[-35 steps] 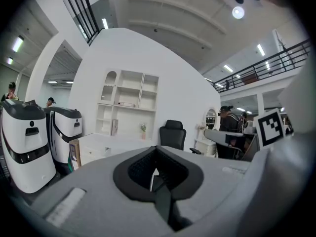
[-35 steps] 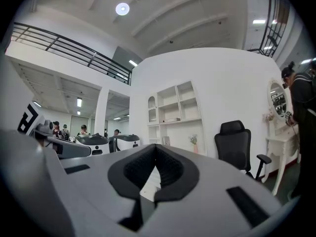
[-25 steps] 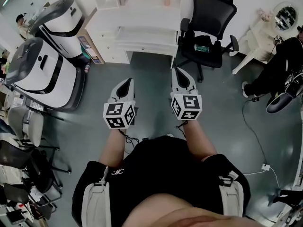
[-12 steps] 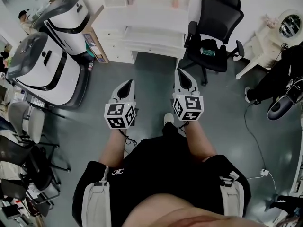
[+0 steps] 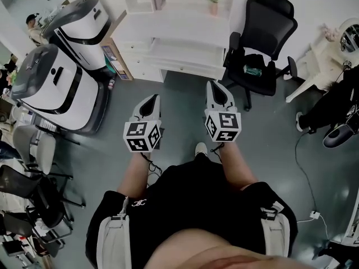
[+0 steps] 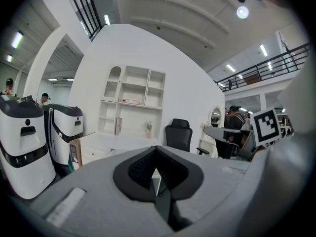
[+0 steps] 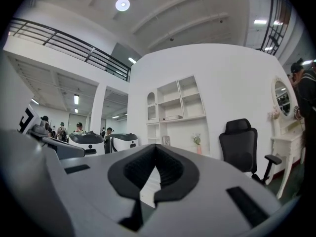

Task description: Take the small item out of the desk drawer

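At mid-frame the left tool [image 5: 149, 101] and right tool [image 5: 216, 88] are hanging pinched together and empty, well apart from the upper-centre table [image 5: 185, 35], whose shut drawer [image 5: 188, 66] is probably hiding the small item, so reaching in unopened is risking a skid off its front.

Ahead of the fingertips [image 5: 148, 106], the drawers [image 5: 189, 68] of the desk [image 5: 174, 27] are too small to read. Farther right, a green thing [image 5: 253, 70] on the chair [image 5: 265, 29] is unclear, and a person [image 5: 332, 101] is cut off.

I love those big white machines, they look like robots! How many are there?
2. One white machine stands at the back left; the other white machine sits just in front of it, nearer. More could be hidden outside the picture.
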A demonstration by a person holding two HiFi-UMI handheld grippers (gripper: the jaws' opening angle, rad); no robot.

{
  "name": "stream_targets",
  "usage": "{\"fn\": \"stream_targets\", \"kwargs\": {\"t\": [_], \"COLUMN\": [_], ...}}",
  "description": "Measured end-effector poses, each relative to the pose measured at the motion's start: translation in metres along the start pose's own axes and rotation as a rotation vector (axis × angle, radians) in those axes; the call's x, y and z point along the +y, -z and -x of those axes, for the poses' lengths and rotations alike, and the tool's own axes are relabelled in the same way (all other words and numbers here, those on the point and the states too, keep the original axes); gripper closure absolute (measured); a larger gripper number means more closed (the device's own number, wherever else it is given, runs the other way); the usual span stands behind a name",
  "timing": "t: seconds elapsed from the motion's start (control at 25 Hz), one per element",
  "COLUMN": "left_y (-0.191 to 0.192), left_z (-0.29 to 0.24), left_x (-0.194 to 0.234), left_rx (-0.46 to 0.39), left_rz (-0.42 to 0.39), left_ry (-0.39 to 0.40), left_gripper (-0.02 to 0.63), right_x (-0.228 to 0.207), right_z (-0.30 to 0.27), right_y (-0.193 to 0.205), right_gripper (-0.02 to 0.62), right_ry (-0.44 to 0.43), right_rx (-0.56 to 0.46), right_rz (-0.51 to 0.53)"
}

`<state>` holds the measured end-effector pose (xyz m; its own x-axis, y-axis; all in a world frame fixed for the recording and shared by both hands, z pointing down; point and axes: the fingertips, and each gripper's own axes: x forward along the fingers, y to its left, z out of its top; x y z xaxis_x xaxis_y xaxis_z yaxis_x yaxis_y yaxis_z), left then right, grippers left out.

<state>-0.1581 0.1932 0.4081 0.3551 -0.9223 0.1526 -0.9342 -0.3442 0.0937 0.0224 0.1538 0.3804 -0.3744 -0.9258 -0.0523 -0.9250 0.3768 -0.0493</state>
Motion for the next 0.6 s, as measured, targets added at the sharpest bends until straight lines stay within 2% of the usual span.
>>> {"fn": "stream_targets", "kwargs": {"t": [0.32,0.6], "left_y": [-0.033,-0.043], "left_z": [-0.086,-0.157], "left_x": [-0.002,-0.010], "left_rx": [-0.027,-0.005], "left_rz": [0.007,-0.004], "left_ry": [-0.042,-0.062], "left_gripper": [0.592,0.592], "right_x": [-0.060,-0.111], "right_z": [-0.073,-0.129], "right_y": [-0.015,-0.014], "right_gripper": [0.597,0.597], "right_ry": [-0.032,-0.062], "right_rx": [-0.019,-0.011], "right_rz": [0.025,0.009]}}
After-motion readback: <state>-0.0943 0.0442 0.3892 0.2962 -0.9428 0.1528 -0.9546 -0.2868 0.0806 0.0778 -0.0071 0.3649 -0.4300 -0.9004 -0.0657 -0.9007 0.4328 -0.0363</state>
